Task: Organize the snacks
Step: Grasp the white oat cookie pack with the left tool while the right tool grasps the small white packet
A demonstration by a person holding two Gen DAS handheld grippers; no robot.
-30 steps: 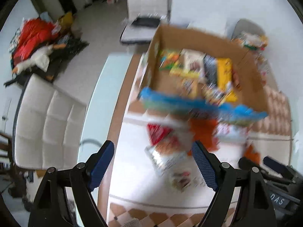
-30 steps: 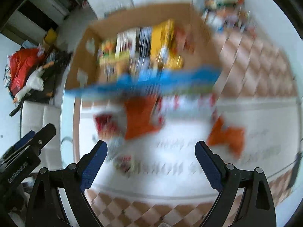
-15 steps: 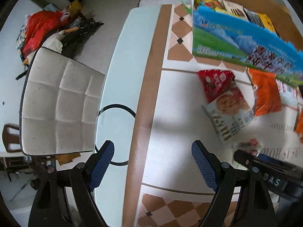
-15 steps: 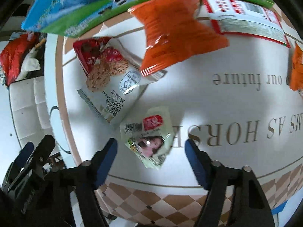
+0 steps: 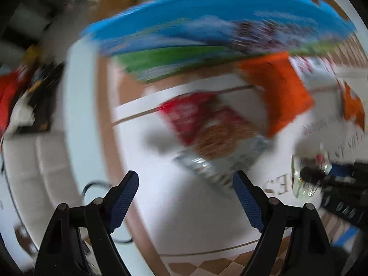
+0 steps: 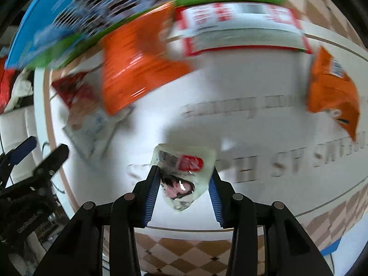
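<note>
My right gripper [image 6: 184, 172] is shut on a small pale snack packet [image 6: 184, 168] with a red label, held just above the white table. My left gripper [image 5: 186, 184] is open and empty above the table, near a cookie bag [image 5: 220, 147] with a red top. Orange snack bags lie on the table [image 5: 280, 92] [image 6: 331, 92] [image 6: 133, 69]. A red-and-white packet [image 6: 239, 27] lies by the cardboard box's blue-and-green flap [image 5: 207, 34]. The right gripper and its packet show blurred at the right edge of the left wrist view [image 5: 308, 179].
The table [image 6: 230, 119] is white with printed lettering and a checkered brown border [image 6: 184, 248]. A white padded chair [image 5: 34, 161] stands left of the table. The left gripper shows at the left of the right wrist view [image 6: 41, 154]. Both views are motion-blurred.
My right gripper has closed on the small pale packet and lifted it. My left gripper has swung right towards the cookie bag and stays open.
</note>
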